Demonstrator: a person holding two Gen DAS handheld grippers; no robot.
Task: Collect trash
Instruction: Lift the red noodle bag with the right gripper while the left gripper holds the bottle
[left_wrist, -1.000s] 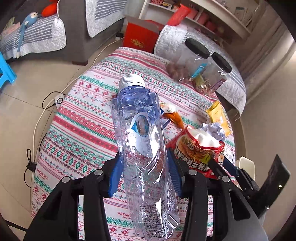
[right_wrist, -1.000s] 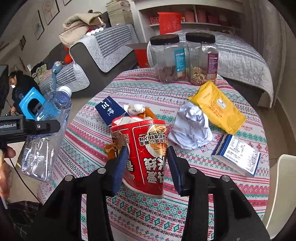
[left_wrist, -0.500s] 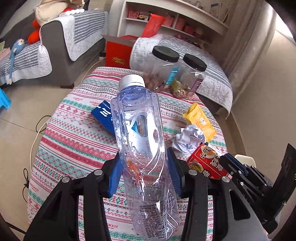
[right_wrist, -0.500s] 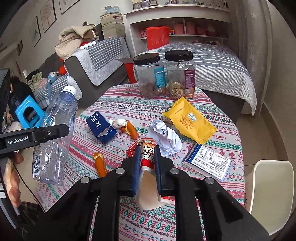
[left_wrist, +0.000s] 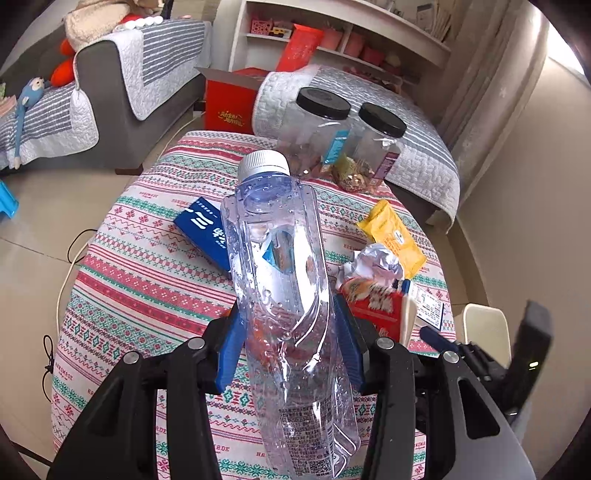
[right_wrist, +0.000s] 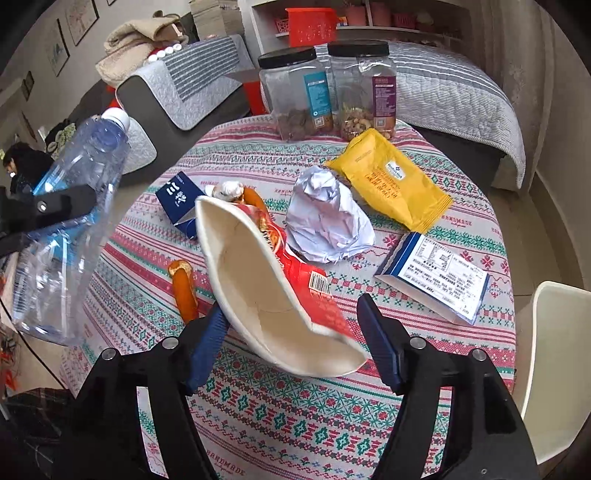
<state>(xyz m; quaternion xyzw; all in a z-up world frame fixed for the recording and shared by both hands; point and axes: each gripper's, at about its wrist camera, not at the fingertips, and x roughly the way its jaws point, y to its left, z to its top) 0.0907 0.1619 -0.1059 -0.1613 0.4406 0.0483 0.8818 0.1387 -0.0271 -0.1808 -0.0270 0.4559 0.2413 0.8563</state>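
Observation:
A clear plastic water bottle (left_wrist: 280, 258) with a white cap stands between the blue pads of my left gripper (left_wrist: 286, 332), which is shut on its middle. The same bottle (right_wrist: 74, 206) shows at the left of the right wrist view, held over the table's edge. A crushed red instant-noodle cup (right_wrist: 258, 280), its white inside facing me, lies tilted between the jaws of my right gripper (right_wrist: 291, 314). Those jaws are opening; the right pad stands clear of the cup. The cup (left_wrist: 373, 302) also shows beside the bottle in the left wrist view.
On the patterned tablecloth (right_wrist: 295, 424) lie a crumpled paper ball (right_wrist: 325, 218), a yellow packet (right_wrist: 388, 181), a dark blue box (right_wrist: 179, 201), a white-and-blue box (right_wrist: 432, 277) and an orange sausage (right_wrist: 184, 291). Two black-lidded jars (right_wrist: 295, 92) stand at the back. A white chair (right_wrist: 554, 369) is at the right.
My right gripper squeezed the noodle cup flat, then spread its jaws; the cup now lies crushed and tilted between them. The left gripper swung sideways early on, still holding the bottle.

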